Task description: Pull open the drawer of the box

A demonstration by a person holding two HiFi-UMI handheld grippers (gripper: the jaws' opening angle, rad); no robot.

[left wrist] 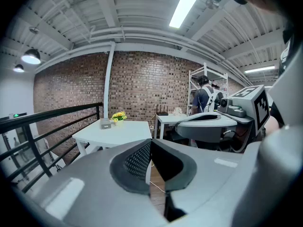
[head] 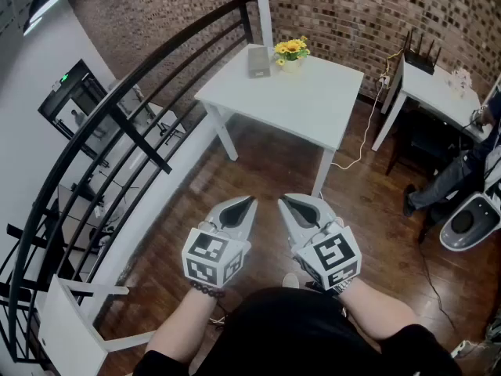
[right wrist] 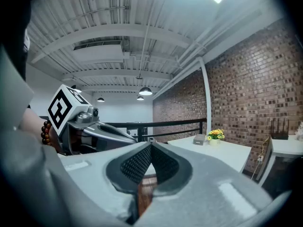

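Observation:
A small grey box (head: 259, 61) stands at the far edge of a white table (head: 313, 100), beside a pot of yellow flowers (head: 291, 52); the same box (left wrist: 105, 123) (right wrist: 199, 139) shows small in both gripper views. My left gripper (head: 249, 204) and right gripper (head: 285, 201) hang side by side over the wooden floor, well short of the table. Both are shut with nothing between the jaws, tips touching. The box's drawer is too small to make out.
A black railing (head: 133, 124) runs along the left, with a white chair (head: 66, 319) below it. A second white desk (head: 438, 92) stands at the right with a router on it and a person (head: 470, 163) seated nearby. A cable (head: 360, 143) trails across the floor.

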